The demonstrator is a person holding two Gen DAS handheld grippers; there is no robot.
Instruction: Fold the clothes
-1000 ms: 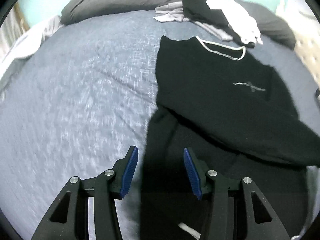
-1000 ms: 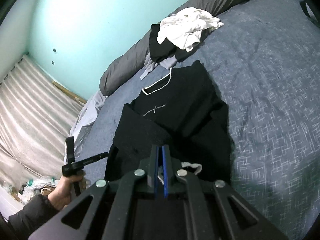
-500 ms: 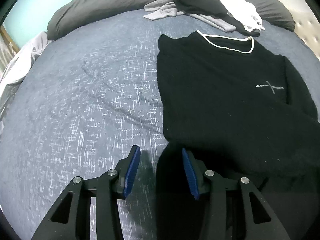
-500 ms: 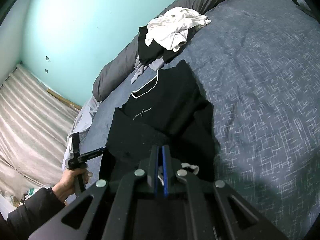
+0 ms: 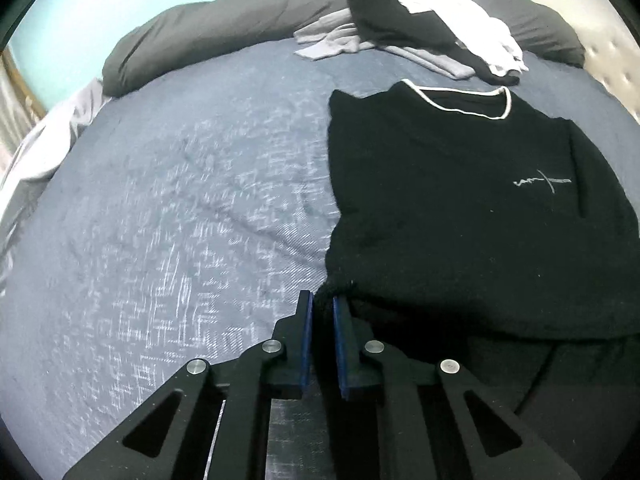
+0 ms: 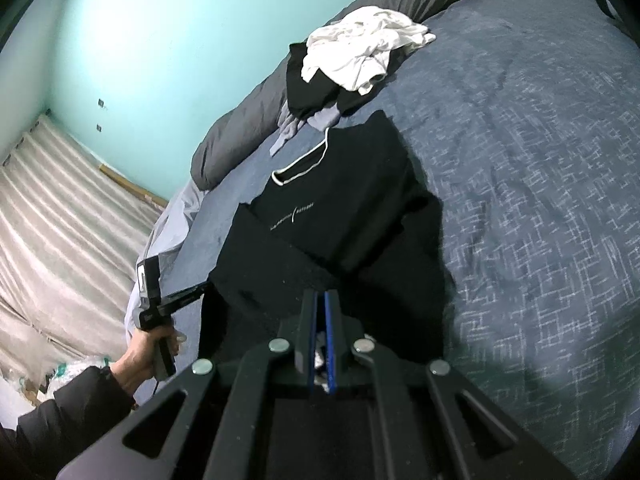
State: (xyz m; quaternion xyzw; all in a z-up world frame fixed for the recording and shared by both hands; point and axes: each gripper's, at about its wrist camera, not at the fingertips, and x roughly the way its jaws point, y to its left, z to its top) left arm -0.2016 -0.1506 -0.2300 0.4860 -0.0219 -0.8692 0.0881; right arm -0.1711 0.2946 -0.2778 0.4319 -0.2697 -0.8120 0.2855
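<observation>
Fabric of the black sweater [image 5: 460,208] is pinched by the left gripper [image 5: 320,304] at the lower left corner of the garment; the blue pads [image 5: 306,340] are drawn close together, with only a narrow dark gap between them, which is filled by the cloth. In the right wrist view the left gripper [image 6: 208,286] is seen from the side at the sweater edge, and it is held by a hand [image 6: 150,346] in a dark sleeve [image 6: 64,412]. The right gripper [image 6: 322,300] is pressed nearly fully together, and the lower edge of the sweater [image 6: 340,216] is clamped in it; a small piece of white is seen between the pads, low down, and it cannot be told what it is.

The sweater is spread on the blue bed cover [image 5: 180,220], front side up, with the white-trimmed neck [image 5: 460,108] pointing to the pillows [image 5: 224,36]. The lower part is lifted and hangs in folds toward both grippers. A small pale mark with a crossing line is printed on the chest [image 5: 544,182]; the letters are too small to be read. Behind the neck, a pile of clothes [image 5: 420,36] is lying: black, grey and white pieces, touching each other. The wall [image 6: 160,40] is painted turquoise.
</observation>
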